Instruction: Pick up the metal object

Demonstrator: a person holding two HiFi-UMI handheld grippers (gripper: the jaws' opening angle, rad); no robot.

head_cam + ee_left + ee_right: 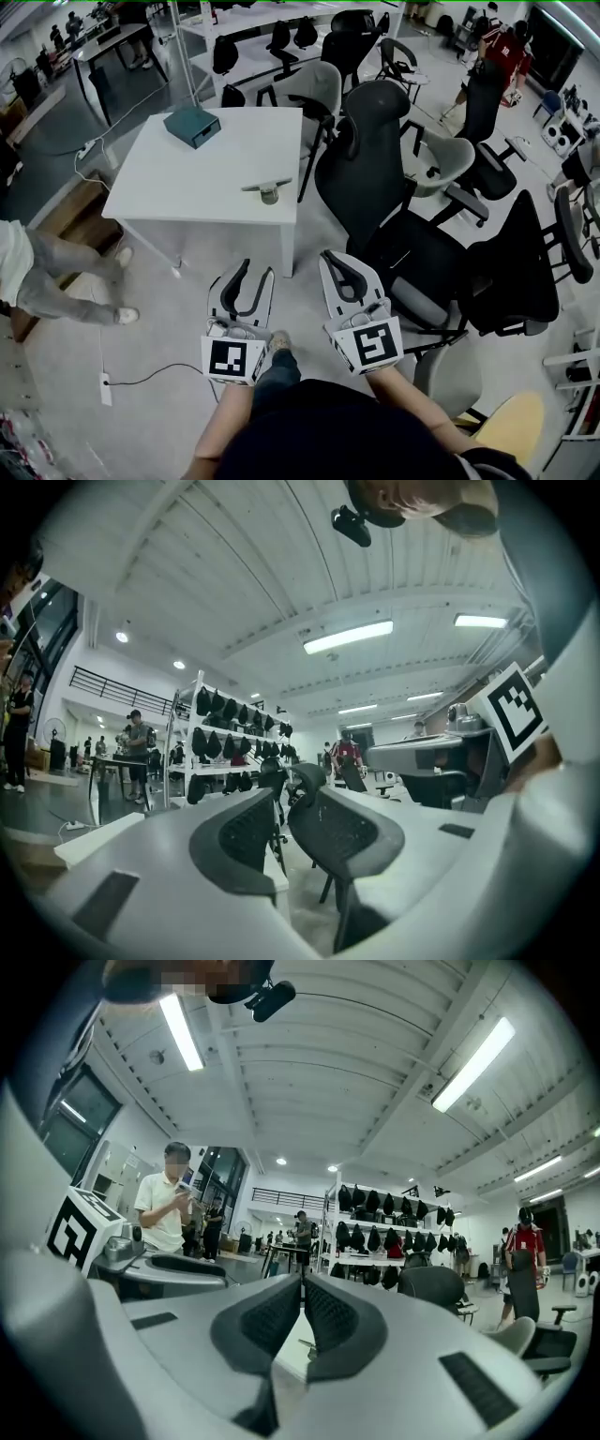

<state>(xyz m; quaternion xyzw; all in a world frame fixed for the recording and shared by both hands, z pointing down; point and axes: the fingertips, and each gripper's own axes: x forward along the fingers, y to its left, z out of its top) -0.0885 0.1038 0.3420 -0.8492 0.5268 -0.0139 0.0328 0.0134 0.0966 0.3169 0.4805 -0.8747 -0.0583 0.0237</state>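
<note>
On the left of the white counter (169,178) I see a teal box (192,126) at its far corner. The metal object (269,190), a flat bar on a short round base, stands alone near the counter's right front edge. Nothing touches it.

My left gripper (255,272) hangs over the floor, well short of the counter, its fingers (246,832) spread wide with only air between them. The right gripper (339,267) sits just beside it with its fingers pressed together, empty. Office chairs (375,159) crowd the right side.

I judge this to be the approach, with no pickup begun. Next I'd carry the left gripper forward over the counter edge, then straddle the object before closing.
</note>
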